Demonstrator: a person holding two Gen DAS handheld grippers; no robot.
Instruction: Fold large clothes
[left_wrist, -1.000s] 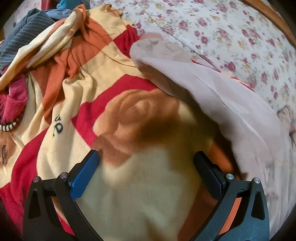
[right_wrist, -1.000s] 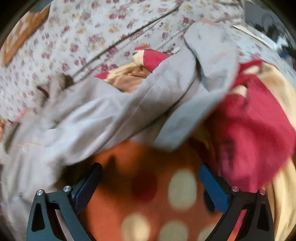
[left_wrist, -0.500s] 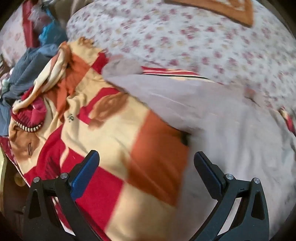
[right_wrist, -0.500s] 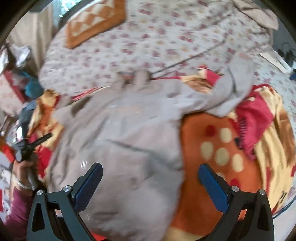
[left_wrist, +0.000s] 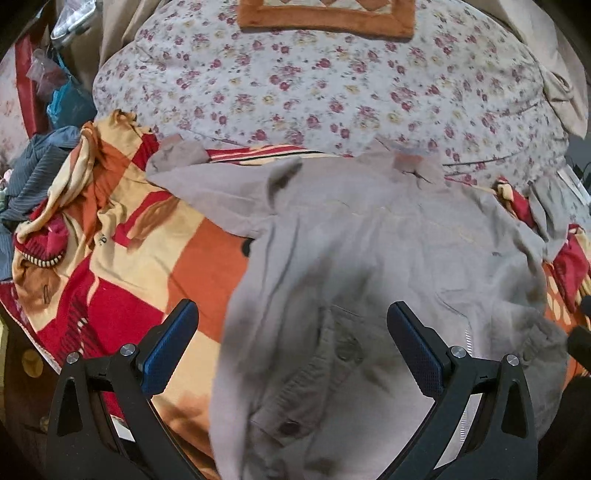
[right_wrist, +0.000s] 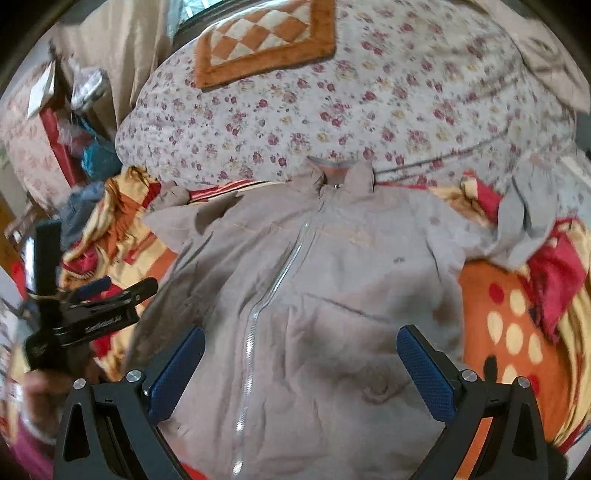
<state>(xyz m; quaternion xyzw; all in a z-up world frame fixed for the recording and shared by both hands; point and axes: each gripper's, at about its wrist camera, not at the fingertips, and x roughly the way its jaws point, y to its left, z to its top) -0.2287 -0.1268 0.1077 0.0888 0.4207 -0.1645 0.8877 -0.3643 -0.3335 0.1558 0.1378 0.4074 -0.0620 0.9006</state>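
Observation:
A large grey zip-up jacket (right_wrist: 332, 280) lies spread front-up on the bed, collar (right_wrist: 340, 177) at the far side, sleeves out to both sides. It also fills the left wrist view (left_wrist: 369, 258). My left gripper (left_wrist: 291, 354) is open and empty above the jacket's lower left part. My right gripper (right_wrist: 301, 373) is open and empty above the jacket's lower front, near the zipper (right_wrist: 269, 295). The left gripper also shows in the right wrist view (right_wrist: 107, 291), held in a hand at the left.
Under the jacket lies a red, orange and cream blanket (left_wrist: 122, 266), bunched at the left. A floral bedsheet (left_wrist: 332, 85) covers the far bed, with an orange checked mat (right_wrist: 258, 37) on it. Blue-grey clothes (left_wrist: 33, 173) and clutter sit at the far left.
Both grippers have pulled back and up from close over the sleeves. The whole jacket now shows, spread flat. Both jaws stay open.

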